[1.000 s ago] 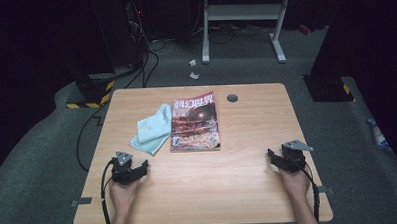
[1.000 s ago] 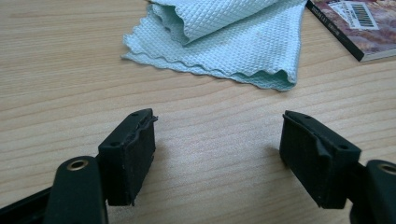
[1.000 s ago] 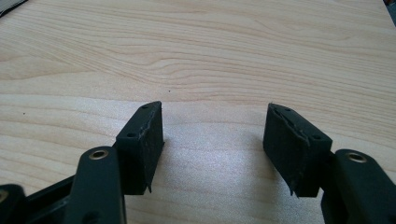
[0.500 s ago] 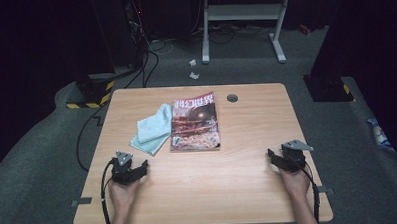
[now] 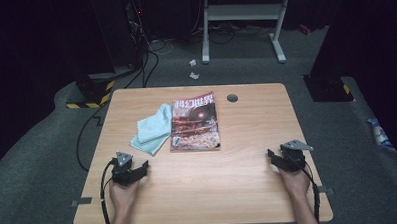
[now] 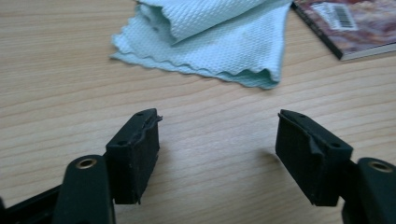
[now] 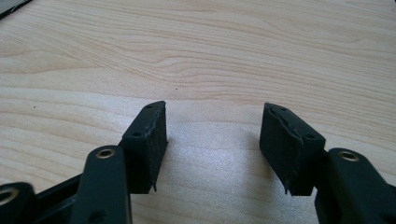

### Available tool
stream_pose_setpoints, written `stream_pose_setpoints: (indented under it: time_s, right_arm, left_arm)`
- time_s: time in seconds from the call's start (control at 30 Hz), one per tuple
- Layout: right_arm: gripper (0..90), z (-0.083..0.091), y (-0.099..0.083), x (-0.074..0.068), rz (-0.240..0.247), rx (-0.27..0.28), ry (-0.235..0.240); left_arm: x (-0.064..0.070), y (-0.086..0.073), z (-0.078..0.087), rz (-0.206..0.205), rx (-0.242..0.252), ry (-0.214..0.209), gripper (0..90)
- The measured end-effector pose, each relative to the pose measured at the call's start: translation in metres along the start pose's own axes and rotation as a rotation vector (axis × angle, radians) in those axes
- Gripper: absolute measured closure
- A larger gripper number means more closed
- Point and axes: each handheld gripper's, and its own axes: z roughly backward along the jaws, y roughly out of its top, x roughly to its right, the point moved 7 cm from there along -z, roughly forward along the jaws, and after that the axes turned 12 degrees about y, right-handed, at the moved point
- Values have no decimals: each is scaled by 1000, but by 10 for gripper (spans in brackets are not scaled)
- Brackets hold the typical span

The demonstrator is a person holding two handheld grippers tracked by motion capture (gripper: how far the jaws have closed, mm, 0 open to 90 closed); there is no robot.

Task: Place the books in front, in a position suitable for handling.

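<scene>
A magazine with a red cover lies flat near the middle of the wooden table. A light blue cloth lies crumpled against its left side. My left gripper rests low on the table at the front left, open and empty. In the left gripper view the cloth lies just beyond my left gripper, with the magazine's corner at the top right. My right gripper rests at the front right, open. In the right gripper view my right gripper has bare wood between its jaws.
A small dark round cap sits in the tabletop near the far edge. Beyond the table stand a white frame, black cabinets and loose cables on grey floor. A yellow-and-black striped base lies at the far left corner.
</scene>
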Motion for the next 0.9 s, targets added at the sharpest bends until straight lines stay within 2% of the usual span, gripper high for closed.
stream_pose_setpoints:
  time_s: [0.13,0.27,0.37,0.5,0.53,0.63,0.7,0.77,0.83,0.9]
  right_arm:
    - [430,0,0,-1,17,-3,10]
    - [430,1,-1,-2,9,-7,9]
    - [434,2,-1,-3,5,-9,17]
    - [456,3,-1,-5,11,-16,23]
    - [462,3,-1,-5,11,-18,25]
    - [470,3,-2,-5,15,-21,33]
    - [481,4,-2,-5,13,-22,28]
    - [494,4,-2,-6,11,-23,28]
    - [543,5,-1,-7,14,-37,29]
    - [556,5,-1,-7,15,-43,29]
  left_arm:
    - [7,2,5,-4,15,-34,321]
    - [15,2,6,-8,15,-62,317]
    - [31,3,8,-5,-1,-115,310]
    - [46,6,9,-2,-1,-156,310]
    - [46,6,9,-2,-1,-156,310]
    - [58,14,8,-8,-8,-183,318]
    - [64,19,7,20,4,-212,320]
    - [68,21,7,5,-5,-217,321]
    - [80,28,6,-27,-4,-224,326]
    - [83,30,5,-33,-10,-225,333]
